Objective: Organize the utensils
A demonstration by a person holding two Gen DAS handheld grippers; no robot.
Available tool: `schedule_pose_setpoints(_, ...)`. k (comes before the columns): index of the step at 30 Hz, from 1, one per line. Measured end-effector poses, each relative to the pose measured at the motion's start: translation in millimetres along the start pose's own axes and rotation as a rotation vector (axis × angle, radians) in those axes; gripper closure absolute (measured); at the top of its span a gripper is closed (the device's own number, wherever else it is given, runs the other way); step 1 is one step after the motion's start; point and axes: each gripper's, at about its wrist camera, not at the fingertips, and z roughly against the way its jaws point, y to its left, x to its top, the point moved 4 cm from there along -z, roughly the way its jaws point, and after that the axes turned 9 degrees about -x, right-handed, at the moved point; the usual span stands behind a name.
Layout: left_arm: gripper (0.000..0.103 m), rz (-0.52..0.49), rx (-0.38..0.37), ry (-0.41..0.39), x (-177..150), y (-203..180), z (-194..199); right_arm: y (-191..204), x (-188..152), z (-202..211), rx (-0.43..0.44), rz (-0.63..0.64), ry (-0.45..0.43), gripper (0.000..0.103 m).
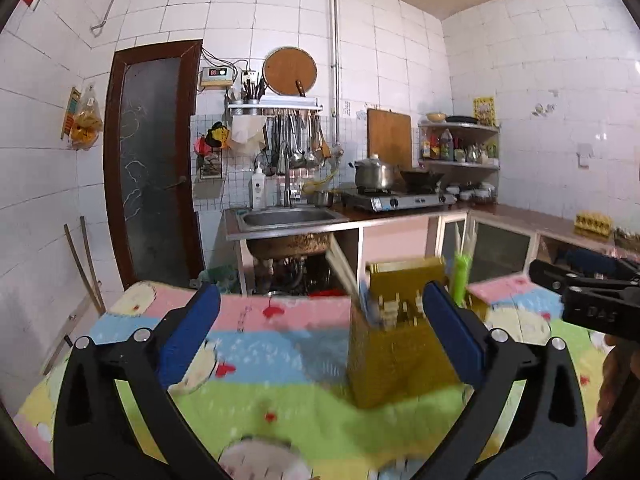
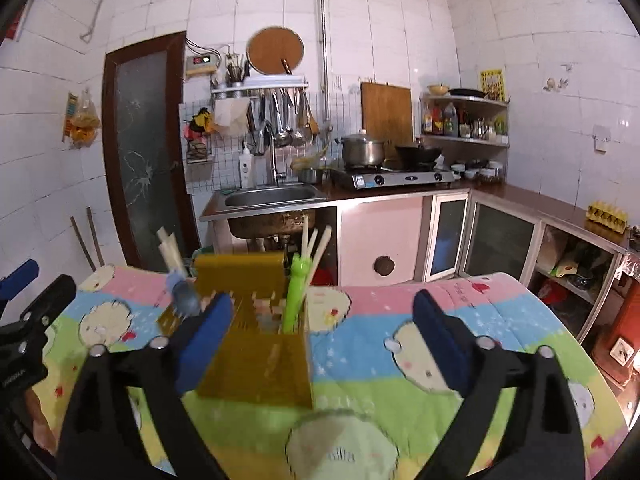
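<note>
A yellow mesh utensil holder [image 1: 396, 356] stands on the colourful cloth-covered table [image 1: 280, 392]. It holds a green-handled utensil [image 1: 460, 280], pale chopsticks [image 1: 342, 268] and a blue-handled utensil [image 1: 366, 300]. My left gripper [image 1: 320, 332] is open and empty, its right finger just in front of the holder. In the right wrist view the holder [image 2: 256, 356] is at centre left with the green utensil [image 2: 294, 292], chopsticks [image 2: 316, 248] and blue utensil [image 2: 184, 292]. My right gripper [image 2: 324, 340] is open and empty, its left finger overlapping the holder.
Behind the table are a sink [image 2: 272, 196], a gas stove [image 2: 396, 178] with a pot and wok, hanging ladles [image 2: 284, 120], corner shelves [image 2: 466, 120] and cabinets. The right gripper's body [image 1: 592, 296] shows at the right of the left wrist view.
</note>
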Motion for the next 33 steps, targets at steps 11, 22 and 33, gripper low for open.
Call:
schedule_pose_setpoints(11,0.005,0.146,0.005,0.089,-88,12,58,4,-98,83,0.022,0.057,-0.027,0.004)
schedule_pose_setpoints(22,0.005,0.071,0.034,0.043,-108,-2,65,-7,-123,87,-0.002,0.004,-0.043,0.004)
schedule_pose_setpoints(33,0.005,0.043,0.024,0.04,-111,-9,67,-4,-124,101,-0.009,0.015,-0.108,0.004)
